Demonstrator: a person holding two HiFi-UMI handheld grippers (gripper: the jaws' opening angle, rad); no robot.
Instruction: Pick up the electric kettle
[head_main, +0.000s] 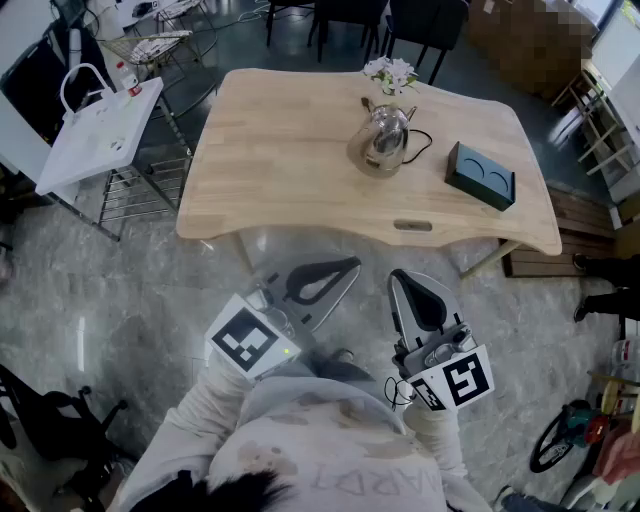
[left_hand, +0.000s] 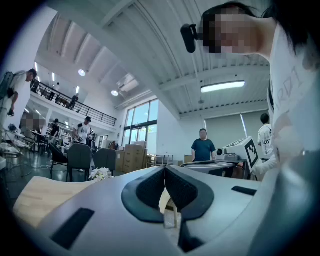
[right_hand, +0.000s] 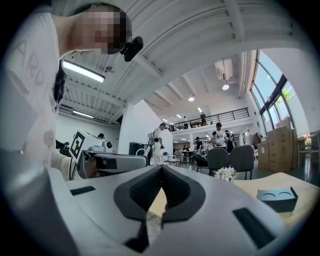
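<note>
A glass and metal electric kettle (head_main: 381, 140) stands near the middle of the light wooden table (head_main: 290, 150), its black cord trailing to the right. Both grippers hang level below the table's front edge, well short of the kettle. My left gripper (head_main: 352, 264) is shut with nothing in it, its jaw tips meeting (left_hand: 165, 170). My right gripper (head_main: 397, 275) is shut and empty too, its jaws closed together (right_hand: 161, 170). The kettle is hidden behind the jaws in both gripper views.
A small vase of white flowers (head_main: 390, 74) stands just behind the kettle. A dark box with two round recesses (head_main: 480, 175) lies at the table's right. A white side table (head_main: 100, 130) stands at the left. Chairs and people fill the room beyond.
</note>
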